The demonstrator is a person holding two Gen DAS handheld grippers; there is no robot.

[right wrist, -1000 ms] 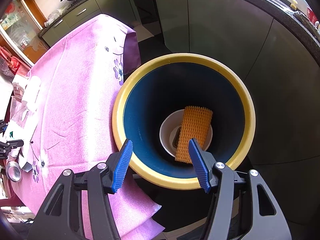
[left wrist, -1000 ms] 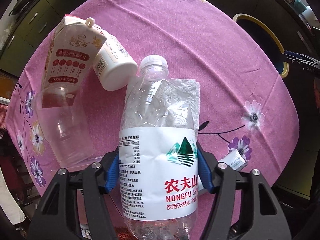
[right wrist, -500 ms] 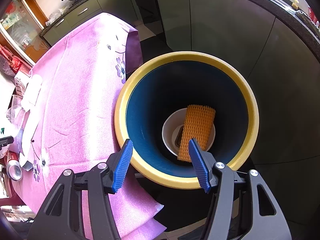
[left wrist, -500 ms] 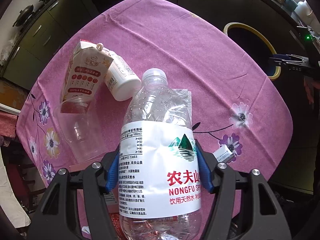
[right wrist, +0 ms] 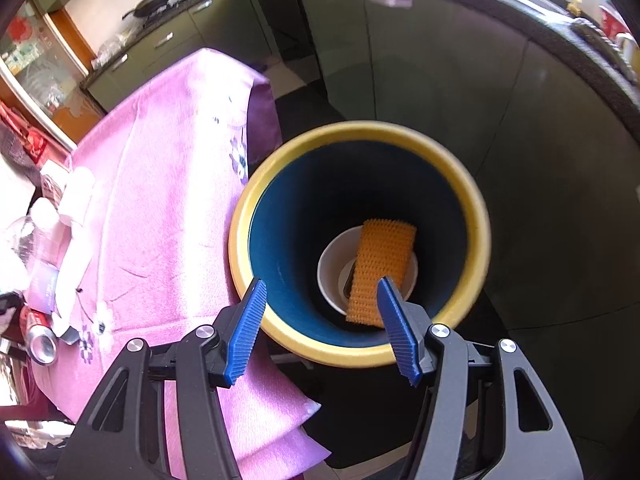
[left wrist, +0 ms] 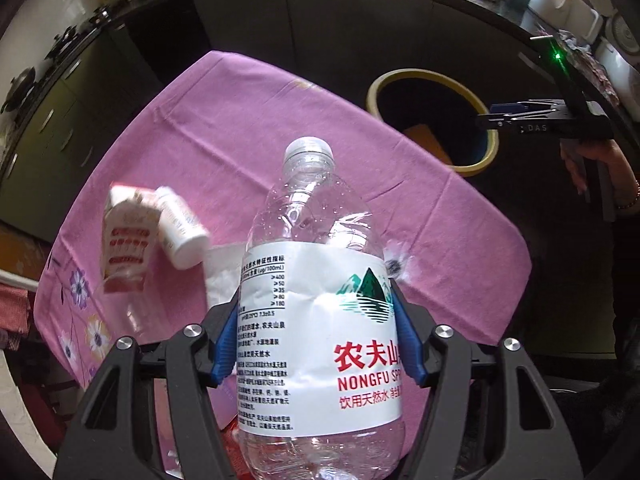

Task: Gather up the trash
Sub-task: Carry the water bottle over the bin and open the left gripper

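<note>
Left gripper (left wrist: 316, 344) pinches a clear water bottle (left wrist: 316, 300) at its label, centre frame, above the pink tablecloth (left wrist: 248, 132). Left of it lie a carton (left wrist: 126, 240) and white bottle (left wrist: 178, 226). Right gripper (right wrist: 320, 320) stands spread and empty over the yellow-rimmed bin (right wrist: 476, 216), which holds an orange pad (right wrist: 380, 268).

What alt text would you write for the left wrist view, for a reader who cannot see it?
The left gripper clamps a clear plastic water bottle with a white label, above a pink flowered tablecloth. A carton and a small white bottle lie on the cloth; a yellow-rimmed bin stands beyond.
</note>
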